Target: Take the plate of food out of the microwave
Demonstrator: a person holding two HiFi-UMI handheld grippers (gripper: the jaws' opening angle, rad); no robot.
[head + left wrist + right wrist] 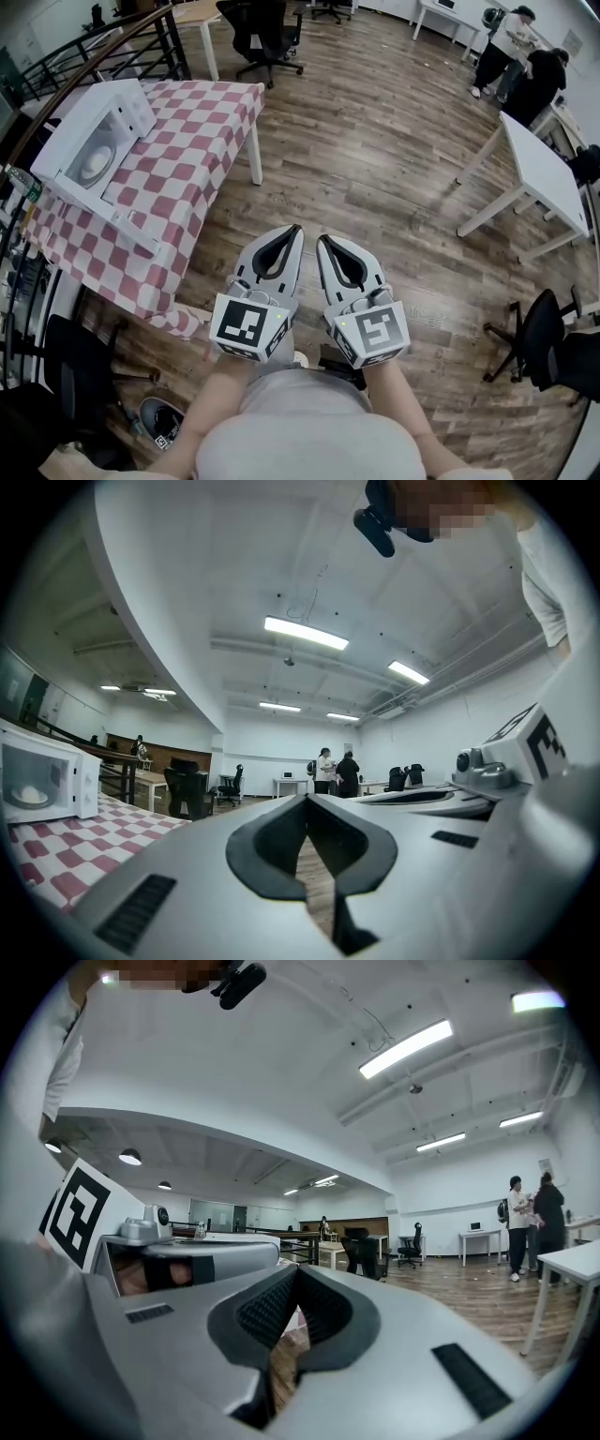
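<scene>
Plate (94,165) sits inside the microwave (84,111), upper left of frame, on the checked tabletop (202,141). I judge this the approach step: left tool (293,231) and right tool (322,241) both clenched, empty, low centre, well apart from it. Next: close in, open one tool, grip the rim.

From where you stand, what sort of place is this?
Probably an open-plan office or lab: white desks, black office chairs and strip lights overhead, with a microwave on a checkered-cloth table.
</scene>
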